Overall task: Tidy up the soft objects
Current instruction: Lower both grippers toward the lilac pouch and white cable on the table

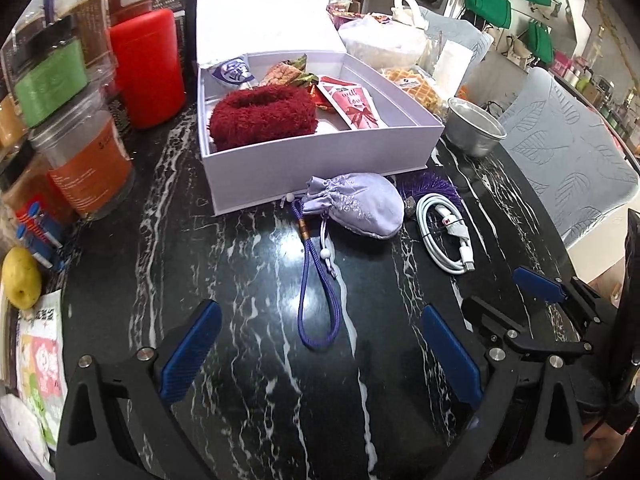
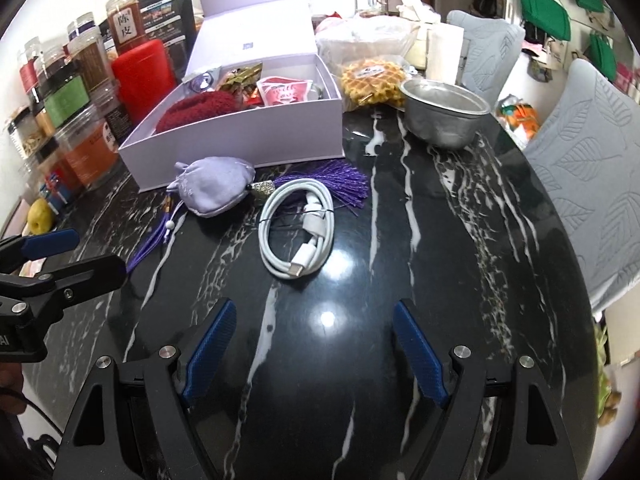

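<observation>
Your left tool (image 1: 320, 356) stands open and empty, tilted down over the bench (image 1: 248, 360); your right tool (image 2: 312, 356) is open and empty too. The lilac pouch (image 1: 356, 204) lies straight ahead of the left tool, just in front of the white box (image 1: 320, 160), its purple cord (image 1: 316, 292) running back toward you between the left fingers. From the right tool the pouch sits ahead and leftward, beyond the white cable (image 2: 298, 228). I judge the left hand better placed.
</observation>
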Action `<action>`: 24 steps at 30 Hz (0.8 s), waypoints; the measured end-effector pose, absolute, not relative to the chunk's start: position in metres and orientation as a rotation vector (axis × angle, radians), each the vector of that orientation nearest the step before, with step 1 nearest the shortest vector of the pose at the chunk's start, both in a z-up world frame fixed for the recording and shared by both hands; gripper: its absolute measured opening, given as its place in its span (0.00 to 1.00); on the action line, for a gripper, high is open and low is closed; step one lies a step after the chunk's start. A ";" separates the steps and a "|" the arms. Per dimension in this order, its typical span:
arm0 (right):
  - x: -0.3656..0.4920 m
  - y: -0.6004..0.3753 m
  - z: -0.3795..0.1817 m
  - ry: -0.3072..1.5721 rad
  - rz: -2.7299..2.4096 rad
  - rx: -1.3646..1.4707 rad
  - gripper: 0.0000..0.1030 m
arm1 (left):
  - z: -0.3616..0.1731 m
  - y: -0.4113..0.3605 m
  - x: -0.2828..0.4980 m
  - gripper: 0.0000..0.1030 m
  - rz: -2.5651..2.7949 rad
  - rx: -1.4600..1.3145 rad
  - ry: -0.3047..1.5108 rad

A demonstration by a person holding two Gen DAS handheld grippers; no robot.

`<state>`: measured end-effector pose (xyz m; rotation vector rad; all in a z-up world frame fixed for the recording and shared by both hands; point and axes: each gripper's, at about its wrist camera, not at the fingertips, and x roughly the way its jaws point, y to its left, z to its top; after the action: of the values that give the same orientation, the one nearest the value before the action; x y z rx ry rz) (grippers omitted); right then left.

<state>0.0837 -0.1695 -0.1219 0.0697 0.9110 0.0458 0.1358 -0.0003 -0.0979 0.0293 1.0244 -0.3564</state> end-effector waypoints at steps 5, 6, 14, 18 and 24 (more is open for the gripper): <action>0.097 -0.165 -0.123 0.925 0.039 0.047 0.79 | -0.102 -0.003 0.149 0.99 -0.371 0.037 1.034; 0.099 -0.164 -0.123 0.926 0.038 0.043 0.79 | -0.102 -0.004 0.152 0.99 -0.373 0.041 1.031; 0.120 -0.161 -0.126 0.940 0.043 0.021 0.79 | -0.103 -0.008 0.169 0.99 -0.382 0.052 1.023; 0.130 -0.158 -0.129 0.952 0.042 0.007 0.79 | -0.105 -0.011 0.176 0.99 -0.391 0.065 1.021; 0.141 -0.155 -0.131 0.949 0.043 -0.021 0.79 | -0.104 -0.018 0.186 0.99 -0.411 0.088 1.003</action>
<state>0.1413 -0.1554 -0.1314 -0.0206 0.9487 0.0433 0.1859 -0.0181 -0.1043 0.0884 1.0026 -0.4107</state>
